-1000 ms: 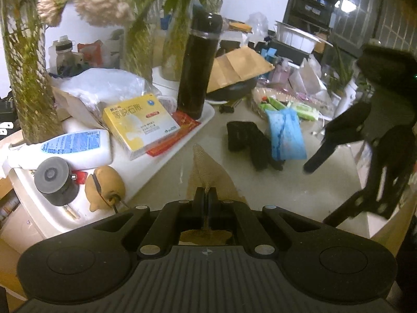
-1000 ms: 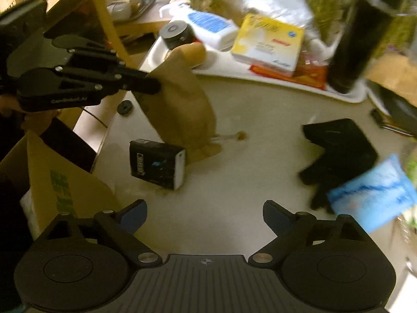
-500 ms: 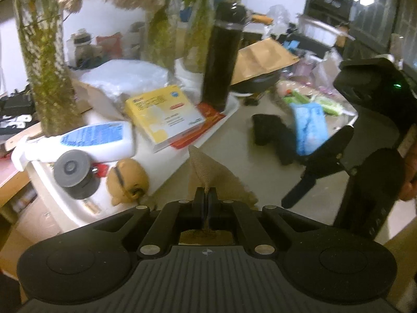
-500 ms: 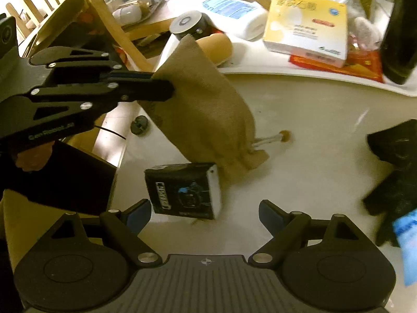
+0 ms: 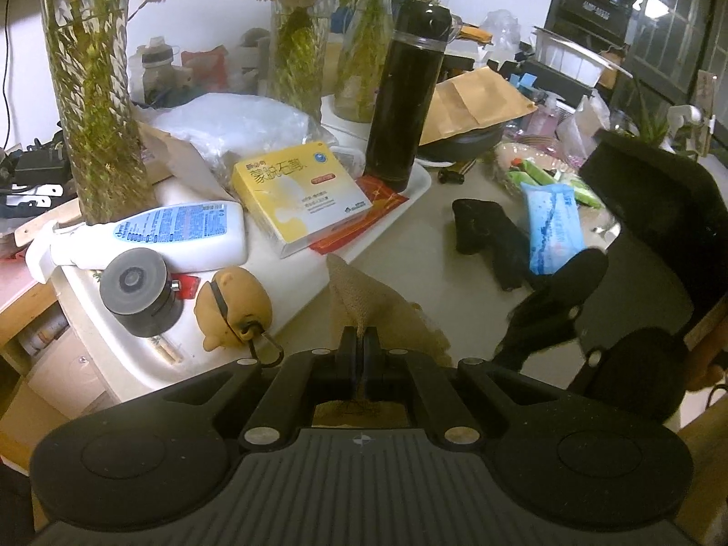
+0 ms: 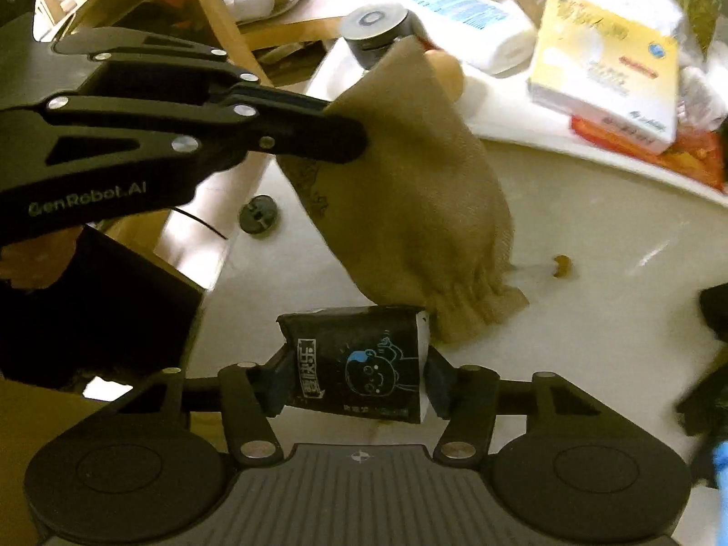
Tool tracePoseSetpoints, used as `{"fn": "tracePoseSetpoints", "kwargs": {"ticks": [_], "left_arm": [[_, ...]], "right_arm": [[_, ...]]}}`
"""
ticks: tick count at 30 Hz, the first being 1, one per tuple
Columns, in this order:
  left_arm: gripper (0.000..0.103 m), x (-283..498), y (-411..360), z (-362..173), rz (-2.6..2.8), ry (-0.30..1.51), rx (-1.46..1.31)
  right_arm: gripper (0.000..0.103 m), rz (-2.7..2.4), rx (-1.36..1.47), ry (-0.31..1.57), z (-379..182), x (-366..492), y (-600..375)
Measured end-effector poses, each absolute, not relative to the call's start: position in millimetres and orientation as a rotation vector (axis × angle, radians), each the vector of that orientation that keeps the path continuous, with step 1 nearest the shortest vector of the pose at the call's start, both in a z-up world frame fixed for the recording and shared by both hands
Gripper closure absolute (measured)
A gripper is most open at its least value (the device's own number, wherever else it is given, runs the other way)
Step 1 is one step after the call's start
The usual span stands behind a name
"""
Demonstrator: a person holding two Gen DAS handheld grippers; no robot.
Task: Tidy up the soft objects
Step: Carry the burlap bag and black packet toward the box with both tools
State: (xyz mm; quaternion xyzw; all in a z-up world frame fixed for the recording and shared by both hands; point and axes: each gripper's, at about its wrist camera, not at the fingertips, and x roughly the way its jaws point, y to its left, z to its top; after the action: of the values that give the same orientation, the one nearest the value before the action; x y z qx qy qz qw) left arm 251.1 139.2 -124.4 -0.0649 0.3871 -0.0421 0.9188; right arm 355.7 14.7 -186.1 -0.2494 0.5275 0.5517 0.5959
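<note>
My left gripper (image 5: 359,341) is shut on the edge of a tan burlap drawstring pouch (image 5: 377,309) and holds it up off the table; in the right wrist view the pouch (image 6: 409,209) hangs from the left gripper (image 6: 350,141), its gathered end touching the table. My right gripper (image 6: 357,380) is shut on a black tissue pack (image 6: 359,359) with a cartoon face, right beside the pouch's mouth. A black cloth (image 5: 491,236) and a blue soft packet (image 5: 553,232) lie further along the table.
A white tray (image 5: 405,200) holds a yellow box (image 5: 300,195), a black flask (image 5: 405,91), a white bottle (image 5: 182,236), a grey-capped jar (image 5: 136,291) and a tan toy (image 5: 236,309). Glass vases (image 5: 91,91) stand behind. A wooden chair (image 6: 214,13) is at the left.
My right gripper has moved in and closed on the black tissue pack, which stood free on the table before. The left gripper still holds the pouch, slightly shifted.
</note>
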Motion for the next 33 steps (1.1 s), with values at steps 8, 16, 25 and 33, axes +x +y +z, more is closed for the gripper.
{"fn": "tracePoseSetpoints", "kwargs": {"ticks": [8, 16, 25, 33], "left_arm": [[0.1, 246, 134, -118, -0.124, 0.756, -0.129], [0.1, 242, 120, -97, -0.187, 0.689, -0.067], [0.1, 225, 110, -52, -0.207, 0.64, -0.043], [0.1, 191, 93, -8, -0.246, 0.592, -0.02]], "right_arm": [[0.044, 1.171, -0.518, 1.174, -150, 378, -36], [0.044, 1.071, -0.471, 1.06, -104, 375, -81], [0.044, 0.971, -0.468, 0.932, -57, 354, -120], [0.044, 0.909, -0.448, 0.849, -19, 316, -156]]}}
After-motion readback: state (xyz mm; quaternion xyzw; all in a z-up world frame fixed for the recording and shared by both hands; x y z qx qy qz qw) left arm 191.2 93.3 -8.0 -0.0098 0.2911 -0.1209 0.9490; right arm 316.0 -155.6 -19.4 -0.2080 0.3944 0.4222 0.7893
